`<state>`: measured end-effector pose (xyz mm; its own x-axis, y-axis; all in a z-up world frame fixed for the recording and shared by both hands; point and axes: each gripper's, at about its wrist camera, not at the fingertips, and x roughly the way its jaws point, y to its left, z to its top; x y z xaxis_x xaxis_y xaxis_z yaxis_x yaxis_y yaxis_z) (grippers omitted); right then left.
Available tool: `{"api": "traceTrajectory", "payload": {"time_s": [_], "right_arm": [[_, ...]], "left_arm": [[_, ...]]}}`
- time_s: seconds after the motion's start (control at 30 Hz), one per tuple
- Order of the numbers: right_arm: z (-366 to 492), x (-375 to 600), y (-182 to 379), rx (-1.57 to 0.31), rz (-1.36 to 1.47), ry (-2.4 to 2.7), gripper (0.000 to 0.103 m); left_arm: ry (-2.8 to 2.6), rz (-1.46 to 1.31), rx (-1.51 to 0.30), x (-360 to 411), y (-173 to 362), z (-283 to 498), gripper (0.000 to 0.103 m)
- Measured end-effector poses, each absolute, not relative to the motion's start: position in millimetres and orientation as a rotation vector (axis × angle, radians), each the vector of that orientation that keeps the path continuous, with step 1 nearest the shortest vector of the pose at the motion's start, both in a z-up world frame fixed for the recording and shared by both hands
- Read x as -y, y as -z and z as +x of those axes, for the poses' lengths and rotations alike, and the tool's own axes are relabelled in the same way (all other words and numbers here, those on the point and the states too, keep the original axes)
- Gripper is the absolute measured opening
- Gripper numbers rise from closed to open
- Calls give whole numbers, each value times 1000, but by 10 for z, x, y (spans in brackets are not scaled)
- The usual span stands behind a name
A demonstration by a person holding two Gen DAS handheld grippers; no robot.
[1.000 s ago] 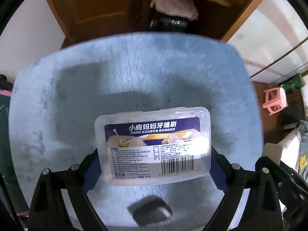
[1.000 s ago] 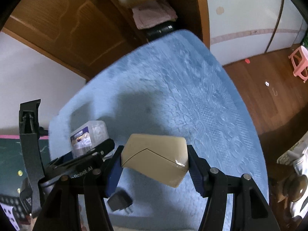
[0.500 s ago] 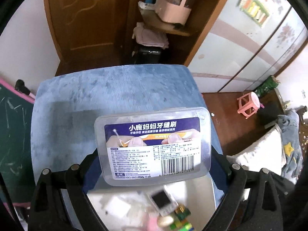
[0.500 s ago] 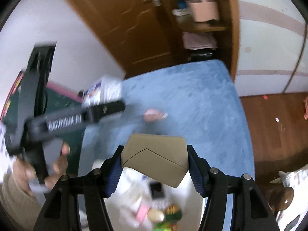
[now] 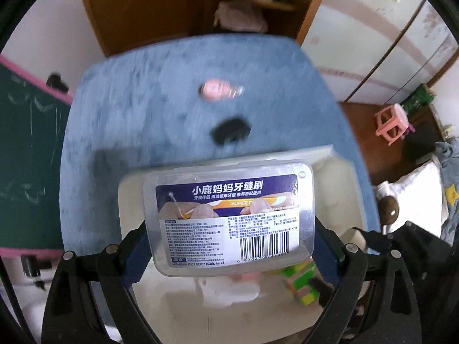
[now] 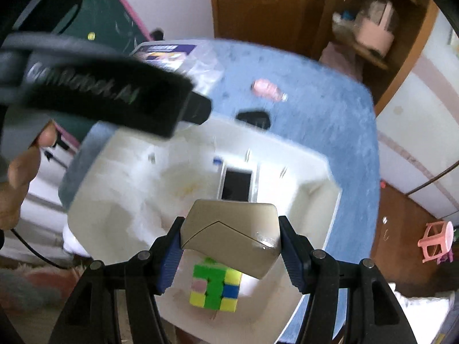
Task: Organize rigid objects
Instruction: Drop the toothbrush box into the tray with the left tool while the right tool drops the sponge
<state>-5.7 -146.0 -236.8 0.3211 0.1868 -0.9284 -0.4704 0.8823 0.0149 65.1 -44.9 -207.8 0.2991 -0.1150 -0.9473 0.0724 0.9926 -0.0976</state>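
Between my left tongs [image 5: 229, 246] sits the clear interdental-brush box [image 5: 231, 218], clamped by its short ends, its long axis running left to right and its printed label facing me, text upright. It hangs over the near part of the white bin [image 5: 338, 177], which rests on the blue-covered desk [image 5: 143, 100]. My right tongs [image 6: 229, 246] grip a tan box [image 6: 229, 238] the same crosswise way, held above the bin's [image 6: 315, 166] near side. Below it lie a puzzle cube [image 6: 215, 289] and a dark-screened device [image 6: 236, 185]. Beyond the bin, a pink item [image 5: 218, 89] and a black one [image 5: 231, 130] are too blurred to name. The label box hides most of the bin's contents from the left view.
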Motion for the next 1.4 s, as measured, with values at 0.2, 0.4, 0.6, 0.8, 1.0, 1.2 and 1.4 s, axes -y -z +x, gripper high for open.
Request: {"api": "traceTrajectory", "payload": {"time_s": [0.2, 0.4, 0.6, 0.8, 1.0, 1.2, 1.4], "right_arm": [[-57, 1433, 2571, -1282, -248, -468, 63], [-53, 1432, 2625, -1309, -221, -460, 67], [-99, 1401, 2561, -1275, -238, -459, 67], [-153, 1362, 2476, -1232, -262, -466, 67], [-166, 1359, 2408, -1203, -271, -464, 66], [-153, 1356, 2367, -1185, -271, -466, 66], [-108, 1372, 2328, -1167, -258, -468, 66]], "left_arm": [[85, -64, -1362, 361, 2395, 487, 95], [90, -114, -1469, 340, 2596, 380, 95], [72, -127, -1497, 317, 2636, 334, 96], [28, -92, -1456, 328, 2502, 355, 96], [-15, -101, -1439, 267, 2429, 392, 96], [-7, -104, -1428, 264, 2362, 399, 95], [0, -82, -1382, 313, 2222, 425, 95]]}}
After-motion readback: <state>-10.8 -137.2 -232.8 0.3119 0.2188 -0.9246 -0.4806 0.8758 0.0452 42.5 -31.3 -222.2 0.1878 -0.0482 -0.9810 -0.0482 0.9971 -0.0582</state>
